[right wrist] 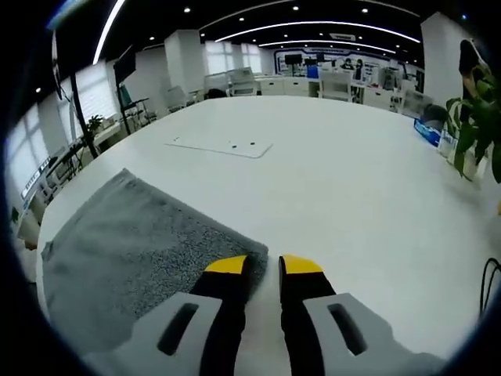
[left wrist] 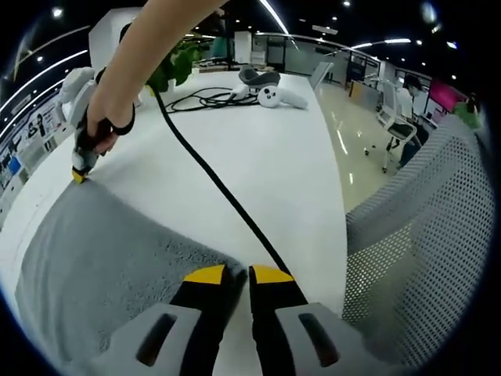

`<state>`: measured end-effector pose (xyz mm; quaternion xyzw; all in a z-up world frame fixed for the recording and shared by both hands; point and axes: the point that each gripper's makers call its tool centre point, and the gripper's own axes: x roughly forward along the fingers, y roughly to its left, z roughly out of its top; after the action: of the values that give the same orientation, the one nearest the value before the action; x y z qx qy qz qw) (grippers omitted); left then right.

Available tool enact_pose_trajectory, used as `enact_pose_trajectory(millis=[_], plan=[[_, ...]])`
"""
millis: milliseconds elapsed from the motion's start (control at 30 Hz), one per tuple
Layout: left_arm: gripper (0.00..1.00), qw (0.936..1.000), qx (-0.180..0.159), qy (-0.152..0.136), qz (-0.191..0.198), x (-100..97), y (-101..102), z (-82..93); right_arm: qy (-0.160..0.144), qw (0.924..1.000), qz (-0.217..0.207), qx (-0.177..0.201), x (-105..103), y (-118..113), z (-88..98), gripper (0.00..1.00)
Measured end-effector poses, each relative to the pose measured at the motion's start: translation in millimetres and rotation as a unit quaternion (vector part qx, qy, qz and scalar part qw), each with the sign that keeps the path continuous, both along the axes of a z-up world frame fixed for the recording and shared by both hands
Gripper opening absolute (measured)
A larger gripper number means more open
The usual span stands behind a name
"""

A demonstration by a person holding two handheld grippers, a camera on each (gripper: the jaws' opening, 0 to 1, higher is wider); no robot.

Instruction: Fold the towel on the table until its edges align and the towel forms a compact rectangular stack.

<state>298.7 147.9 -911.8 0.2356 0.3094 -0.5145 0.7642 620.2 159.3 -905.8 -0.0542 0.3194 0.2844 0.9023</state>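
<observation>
Both grippers sit at corners of the grey towel (left wrist: 109, 266) on the white table (left wrist: 266, 172): our left gripper (left wrist: 239, 276) has its yellow-tipped jaws at the near corner, close together with a thin gap, and we cannot tell from the left gripper view whether any cloth is pinched between them. Our right gripper (right wrist: 263, 266) shows the same posture in the right gripper view, jaws nearly together at a towel corner (right wrist: 235, 247), and again we cannot say whether they grip fabric or merely rest beside it. In the left gripper view the right gripper appears at the far corner, a hand (left wrist: 106, 129) wrapped round it and its tip touching the towel's edge. The towel lies flat and spread, so we judge the fold has not yet been made and we are at the grasping step. To do it well, we should make sure each jaw pair bites only the top layer right at its corner, then lift both corners together and level, carrying them evenly across so the edges meet squarely. A black cable (left wrist: 211, 176) runs across the table just beside the towel; we should keep it from dragging over the cloth or getting folded in.
</observation>
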Motion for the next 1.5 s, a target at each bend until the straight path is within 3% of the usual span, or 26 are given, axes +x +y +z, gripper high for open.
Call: enact_pose_trajectory(millis=[67,233,400,533,567,633,933,1200,1500], plan=[[0.10,1.0000,-0.001,0.001,0.003,0.4,0.3,-0.3,-0.003,0.9999,0.013,-0.002,-3.0,6.1,0.0,0.05],[0.07,0.9998,0.006,-0.017,0.001,1.4,-1.8,-1.5,-0.002,0.9999,0.012,0.001,-2.3,4.9,-0.6,0.03],[0.04,0.9999,0.000,-0.013,0.007,3.7,-1.3,-1.6,-0.007,0.9998,0.007,-0.019,-5.1,7.7,1.6,0.01],[0.03,0.9995,0.004,-0.030,-0.010,2.2,-1.9,-1.2,0.002,1.0000,-0.004,-0.002,-3.9,5.8,4.9,0.00],[0.03,0.9996,0.001,-0.027,-0.008,2.8,-2.0,-0.9,0.004,1.0000,-0.006,0.001,-3.8,5.3,6.2,0.00],[0.03,0.9997,-0.023,0.009,0.001,0.7,-4.7,0.3,0.006,1.0000,-0.003,0.003,-4.2,5.5,10.2,0.00],[0.03,0.9977,-0.061,0.011,0.028,9.9,3.7,28.0,0.002,0.9987,-0.016,0.049,-0.5,15.4,35.9,0.00],[0.03,0.9958,-0.083,-0.011,0.038,8.1,17.1,52.9,-0.002,0.9980,-0.016,0.062,-0.8,24.9,53.6,0.00],[0.03,0.9911,-0.112,-0.016,0.070,10.6,34.7,74.5,-0.005,0.9970,-0.018,0.075,-1.4,37.3,72.5,0.00]])
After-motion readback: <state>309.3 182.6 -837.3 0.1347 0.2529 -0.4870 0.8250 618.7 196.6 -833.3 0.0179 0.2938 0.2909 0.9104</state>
